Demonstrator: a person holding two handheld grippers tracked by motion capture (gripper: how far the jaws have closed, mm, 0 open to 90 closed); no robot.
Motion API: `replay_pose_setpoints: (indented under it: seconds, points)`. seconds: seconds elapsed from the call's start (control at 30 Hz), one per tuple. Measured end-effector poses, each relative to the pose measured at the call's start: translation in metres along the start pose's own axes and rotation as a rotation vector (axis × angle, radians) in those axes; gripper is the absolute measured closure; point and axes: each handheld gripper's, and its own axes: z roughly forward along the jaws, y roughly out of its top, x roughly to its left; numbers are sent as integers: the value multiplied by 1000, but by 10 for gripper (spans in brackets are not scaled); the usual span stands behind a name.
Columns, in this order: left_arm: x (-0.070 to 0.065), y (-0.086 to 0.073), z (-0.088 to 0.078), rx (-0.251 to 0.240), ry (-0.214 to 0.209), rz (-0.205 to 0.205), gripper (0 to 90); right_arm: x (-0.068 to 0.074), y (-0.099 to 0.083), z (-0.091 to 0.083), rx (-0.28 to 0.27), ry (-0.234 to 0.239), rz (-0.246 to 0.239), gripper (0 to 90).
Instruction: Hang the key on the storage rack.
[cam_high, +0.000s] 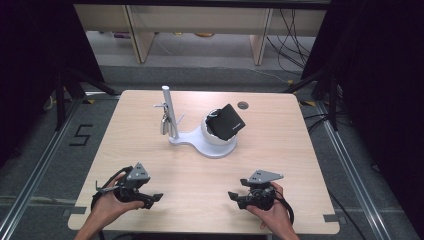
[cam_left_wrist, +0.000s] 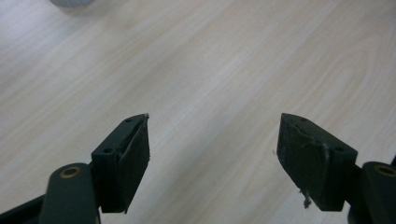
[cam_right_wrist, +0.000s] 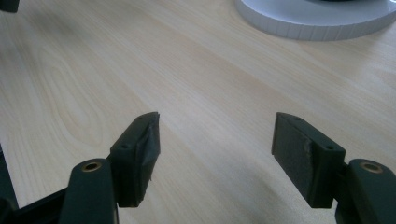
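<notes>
**Nothing picked up yet: both grippers wait short of the stand**

High view: nearest the camera, the left gripper (cam_high: 156, 198) and right gripper (cam_high: 231, 195) sit low over the table (cam_high: 200, 175), each in a hand, well in front of the white stand (cam_high: 200, 142). A black wallet (cam_high: 227, 121) rests tilted in the stand's bowl. A padlock (cam_high: 164, 123) hangs on the stand's post, left of the bowl. Neither is touched, so by my reading the work has not started and all of it remains.

Left gripper view: the jaws stand wide apart with bare table between them, holding nothing. A sliver of the stand shows at the top edge.

Right gripper view: the jaws are likewise spread and empty. The stand's base (cam_right_wrist: 317, 21) lies ahead, well apart.
</notes>
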Motion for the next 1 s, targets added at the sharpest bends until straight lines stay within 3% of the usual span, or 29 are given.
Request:
replay_pose_setpoints:
  seconds: [0.07, 0.1, 0.13, 0.2, 0.27, 0.4, 0.47, 0.5, 0.57, 0.63, 0.7, 0.83, 1.0]
  points:
    - [-5, -5, 0, 1, 5, -7, 253, 0, 0, -1, 8, -14, 17, 334]
    - [-7, -7, 1, 3, 12, 14, 253, 0, 0, -1, 8, -12, 22, 335]
    - [-11, -11, 2, -3, 7, 1, 252, 3, 0, -2, 14, -9, 51, 335]
    - [-16, -15, 1, -1, -12, 9, 253, 1, 0, -1, -2, -18, 11, 335]
    - [-22, -19, 1, 7, -18, 9, 243, 1, 0, -2, 3, -19, 5, 335]
    - [-28, -27, -1, -15, 18, 40, 241, 1, 0, -1, -1, -7, 2, 335]
    - [-30, -31, -3, -23, 15, 29, 241, 1, 0, -1, 8, 9, 2, 335]
    - [-30, -32, -3, -31, 20, 40, 241, 2, 0, -1, 4, -10, -6, 335]
    - [-33, -35, -5, -42, 26, 27, 241, 3, 0, -1, -1, -10, -4, 335]
    - [-33, -38, -6, -46, 33, 46, 227, 4, 0, -1, 5, -10, -8, 334]
    - [-37, -43, -5, -57, 32, 12, 219, 4, 0, -1, 5, -8, -11, 331]
    - [-37, -46, -2, -49, 38, 12, 210, 4, 1, -1, 3, -7, -10, 325]
    - [-37, -48, 0, -50, 51, -18, 209, 5, 1, -1, 2, -20, -9, 323]
